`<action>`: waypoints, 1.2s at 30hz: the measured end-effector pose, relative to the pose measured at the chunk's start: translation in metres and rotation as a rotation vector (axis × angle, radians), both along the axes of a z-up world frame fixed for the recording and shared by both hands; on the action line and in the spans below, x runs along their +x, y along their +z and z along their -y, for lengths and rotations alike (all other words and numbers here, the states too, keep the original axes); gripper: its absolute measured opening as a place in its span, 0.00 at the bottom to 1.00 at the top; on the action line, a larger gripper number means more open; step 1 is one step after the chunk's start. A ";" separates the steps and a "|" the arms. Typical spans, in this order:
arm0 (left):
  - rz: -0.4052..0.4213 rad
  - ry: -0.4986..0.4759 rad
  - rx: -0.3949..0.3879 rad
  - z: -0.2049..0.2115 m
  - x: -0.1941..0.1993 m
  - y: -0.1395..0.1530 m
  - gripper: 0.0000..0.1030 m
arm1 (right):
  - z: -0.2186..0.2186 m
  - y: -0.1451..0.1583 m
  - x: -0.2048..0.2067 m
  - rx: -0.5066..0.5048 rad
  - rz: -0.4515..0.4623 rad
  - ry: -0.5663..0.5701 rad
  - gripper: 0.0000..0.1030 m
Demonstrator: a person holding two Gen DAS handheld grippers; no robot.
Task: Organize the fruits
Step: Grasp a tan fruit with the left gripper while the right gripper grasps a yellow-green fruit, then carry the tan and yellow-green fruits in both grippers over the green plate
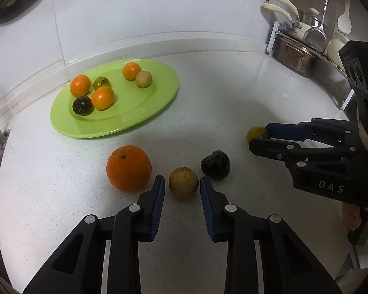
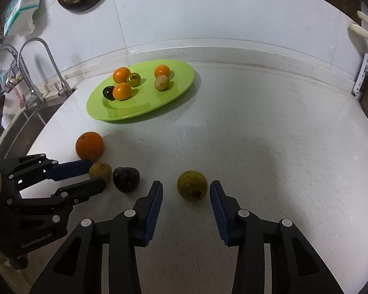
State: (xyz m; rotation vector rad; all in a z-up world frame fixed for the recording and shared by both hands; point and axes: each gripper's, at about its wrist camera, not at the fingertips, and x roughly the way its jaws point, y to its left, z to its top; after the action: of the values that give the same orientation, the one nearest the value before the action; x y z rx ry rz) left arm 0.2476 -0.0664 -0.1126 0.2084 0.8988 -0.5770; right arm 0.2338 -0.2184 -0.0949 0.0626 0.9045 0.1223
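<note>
On the white counter, my left gripper [image 1: 182, 183] [image 2: 97, 174] is shut on a small tan-yellow fruit [image 1: 183, 182] [image 2: 101, 169], with a blue pad against each side. Just left of it lies a large orange [image 1: 128, 167] [image 2: 89, 145], and just right a dark plum [image 1: 215, 164] [image 2: 126, 176]. My right gripper [image 2: 186, 186] [image 1: 258, 137] straddles a green-yellow fruit [image 2: 191, 185] [image 1: 256, 133] but stands open, with a gap at its left pad. Further back, a lime green plate [image 1: 135, 112] [image 2: 139, 107] holds several small fruits: oranges, one green, one dark, one tan.
A sink with two taps [image 2: 32, 73] borders the counter on the left. Pots and utensils on a rack [image 1: 296, 56] stand at the back right. A tiled wall runs behind the plate. A person's hand [image 1: 353, 218] holds the right gripper's handle.
</note>
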 end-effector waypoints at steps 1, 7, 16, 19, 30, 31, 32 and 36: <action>-0.001 -0.004 -0.001 0.000 0.001 -0.001 0.27 | 0.000 0.000 0.001 -0.002 0.000 0.000 0.37; -0.011 -0.006 -0.010 0.001 0.005 -0.002 0.26 | 0.001 -0.004 0.004 -0.006 -0.008 -0.003 0.31; 0.012 -0.008 -0.016 -0.001 0.001 0.006 0.25 | -0.003 0.001 0.001 -0.001 0.011 0.009 0.28; 0.030 -0.009 -0.031 -0.003 -0.002 0.015 0.25 | -0.008 0.009 -0.003 0.009 0.028 0.025 0.28; 0.111 -0.010 -0.067 -0.017 -0.018 0.049 0.25 | -0.024 0.038 -0.017 0.027 0.098 0.054 0.28; 0.120 -0.010 -0.069 -0.018 -0.019 0.052 0.25 | -0.026 0.042 -0.019 0.029 0.107 0.057 0.28; 0.129 -0.010 -0.071 -0.019 -0.021 0.055 0.25 | -0.027 0.045 -0.020 0.029 0.111 0.060 0.28; 0.164 -0.006 -0.078 -0.024 -0.025 0.067 0.25 | -0.033 0.058 -0.024 0.033 0.146 0.071 0.28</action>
State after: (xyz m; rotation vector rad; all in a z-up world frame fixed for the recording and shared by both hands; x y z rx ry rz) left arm 0.2222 -0.0419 -0.0459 0.1846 0.7156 -0.5905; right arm 0.2102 -0.1851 -0.0369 0.0515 0.7594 0.2051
